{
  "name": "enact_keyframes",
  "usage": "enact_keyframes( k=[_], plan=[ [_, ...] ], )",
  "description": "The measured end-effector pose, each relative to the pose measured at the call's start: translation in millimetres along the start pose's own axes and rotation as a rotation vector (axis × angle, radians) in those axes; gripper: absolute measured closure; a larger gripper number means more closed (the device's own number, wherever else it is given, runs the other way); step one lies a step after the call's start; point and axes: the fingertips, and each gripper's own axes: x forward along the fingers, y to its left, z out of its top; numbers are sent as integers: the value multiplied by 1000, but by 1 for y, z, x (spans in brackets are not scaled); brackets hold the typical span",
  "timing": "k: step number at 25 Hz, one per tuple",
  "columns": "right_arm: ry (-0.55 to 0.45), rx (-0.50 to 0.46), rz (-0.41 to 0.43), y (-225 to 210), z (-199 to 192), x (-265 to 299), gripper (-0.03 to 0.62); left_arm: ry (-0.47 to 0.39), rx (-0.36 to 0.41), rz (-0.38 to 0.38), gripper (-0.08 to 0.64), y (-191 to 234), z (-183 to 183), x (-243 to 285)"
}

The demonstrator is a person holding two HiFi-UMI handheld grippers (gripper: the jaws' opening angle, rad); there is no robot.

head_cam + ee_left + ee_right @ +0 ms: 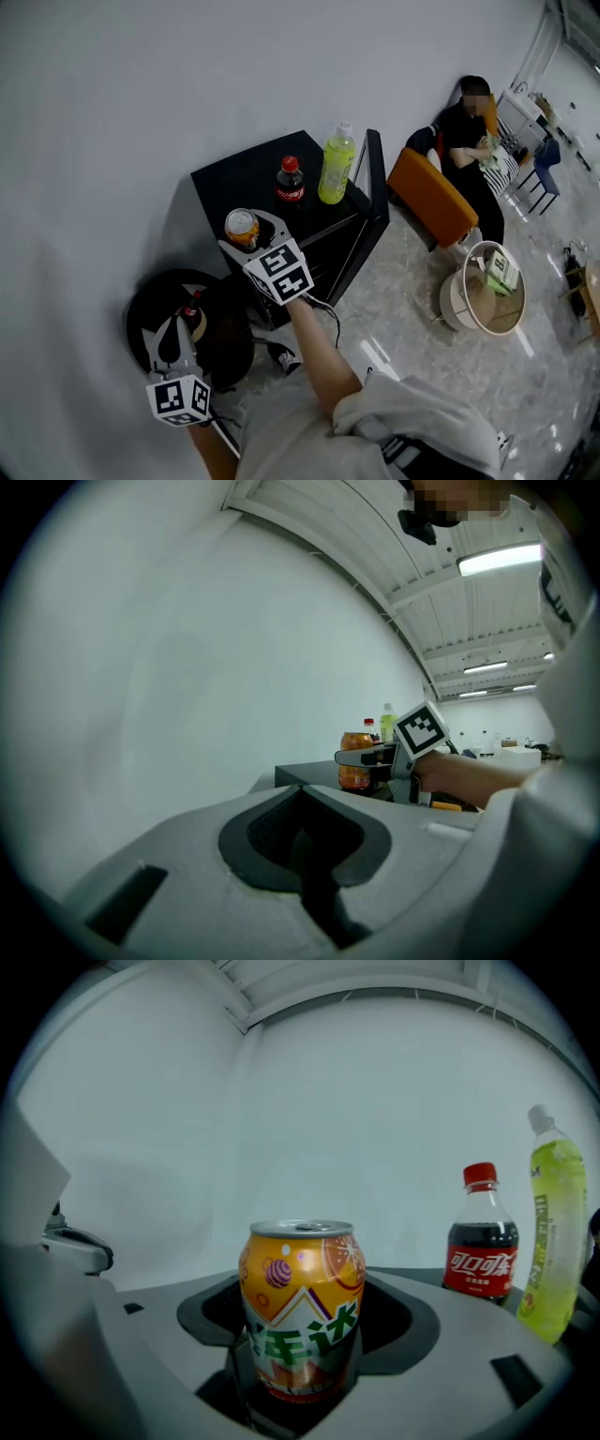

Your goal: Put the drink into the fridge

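An orange drink can [242, 228] [302, 1305] stands upright at the near left edge of the top of a small black fridge [361, 230]. My right gripper [247, 234] [300, 1377] is open around the can's lower part, one jaw on each side with narrow gaps. Also on the fridge top are a cola bottle [290, 181] [481, 1241] and a yellow-green bottle [337, 165] [553, 1232]. My left gripper [178, 326] [305, 855] is low at the left, shut and empty. In its view I see the can [356, 759] and the right gripper [375, 757].
A white wall runs behind the fridge. A black round object [150, 305] sits on the floor under my left gripper. A person [473, 131] sits on an orange sofa [436, 197] at the right. A round white table [459, 300] stands on the pale floor.
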Motion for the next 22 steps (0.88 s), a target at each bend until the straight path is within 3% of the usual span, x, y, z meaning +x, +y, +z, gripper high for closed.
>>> enact_keyframes(
  k=[5, 10, 13, 16, 22],
  plan=[
    [-22, 3, -45, 10, -8, -47, 268, 8, 1, -50, 549, -27, -11, -27],
    [-108, 58, -84, 36, -34, -114, 268, 24, -36, -100, 549, -66, -42, -67],
    [-73, 85, -83, 57, -83, -161, 268, 64, -72, -138, 549, -99, -72, -96],
    [-29, 106, -85, 52, -132, -190, 268, 87, -94, -168, 549, -129, -93, -101],
    [20, 113, -111, -2, -223, -152, 268, 118, -94, -178, 549, -172, -109, -77]
  ],
)
